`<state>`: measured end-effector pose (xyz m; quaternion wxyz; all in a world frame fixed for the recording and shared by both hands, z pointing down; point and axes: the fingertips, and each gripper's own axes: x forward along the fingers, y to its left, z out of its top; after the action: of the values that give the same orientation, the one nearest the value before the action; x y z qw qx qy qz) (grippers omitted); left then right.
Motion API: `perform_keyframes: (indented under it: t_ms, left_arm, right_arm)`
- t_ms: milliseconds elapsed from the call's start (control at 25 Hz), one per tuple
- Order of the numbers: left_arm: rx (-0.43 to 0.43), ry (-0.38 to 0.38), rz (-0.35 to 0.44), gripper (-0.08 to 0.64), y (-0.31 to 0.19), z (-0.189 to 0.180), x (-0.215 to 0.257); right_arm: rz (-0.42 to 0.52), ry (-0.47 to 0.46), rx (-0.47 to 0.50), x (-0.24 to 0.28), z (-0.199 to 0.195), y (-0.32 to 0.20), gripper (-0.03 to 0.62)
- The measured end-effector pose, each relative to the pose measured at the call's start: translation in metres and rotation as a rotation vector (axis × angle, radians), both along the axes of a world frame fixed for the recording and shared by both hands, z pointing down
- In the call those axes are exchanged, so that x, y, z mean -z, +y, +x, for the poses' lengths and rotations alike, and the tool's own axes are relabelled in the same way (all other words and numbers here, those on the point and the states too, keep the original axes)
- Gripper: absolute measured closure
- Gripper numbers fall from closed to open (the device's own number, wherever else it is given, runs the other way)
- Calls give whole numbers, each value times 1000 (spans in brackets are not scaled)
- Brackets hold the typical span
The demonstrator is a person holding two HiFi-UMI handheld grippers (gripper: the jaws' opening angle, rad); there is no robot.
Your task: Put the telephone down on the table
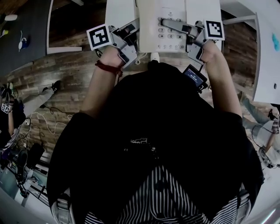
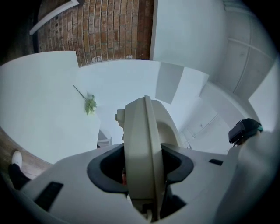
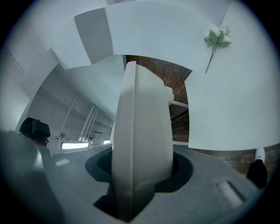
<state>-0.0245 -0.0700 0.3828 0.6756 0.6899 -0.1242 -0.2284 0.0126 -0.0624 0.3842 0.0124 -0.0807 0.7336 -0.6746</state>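
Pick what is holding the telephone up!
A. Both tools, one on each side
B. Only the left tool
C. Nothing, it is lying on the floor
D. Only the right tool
A: the left tool and the right tool each grip one side of the telephone, and each gripper view shows its edge clamped between the jaws.

The head view looks steeply down over the person's torso (image 1: 153, 144) to the counter (image 1: 118, 13) at its top edge. Cameras on the left hand-held gripper (image 1: 131, 41) and right hand-held gripper (image 1: 188, 37) sit hard against the telephone (image 1: 168, 26), edge-on from opposite sides. Both gripper views share the flower sprig (image 2: 90, 104).
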Motion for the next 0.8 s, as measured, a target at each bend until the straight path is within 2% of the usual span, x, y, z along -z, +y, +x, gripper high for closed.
perform_keyframes:
  t_ms: [800]
  left_arm:
    - [43, -65, -25, 354, 5, 1, -9]
  right_arm:
    - [-19, -70, 64, -10, 2, 2, 387]
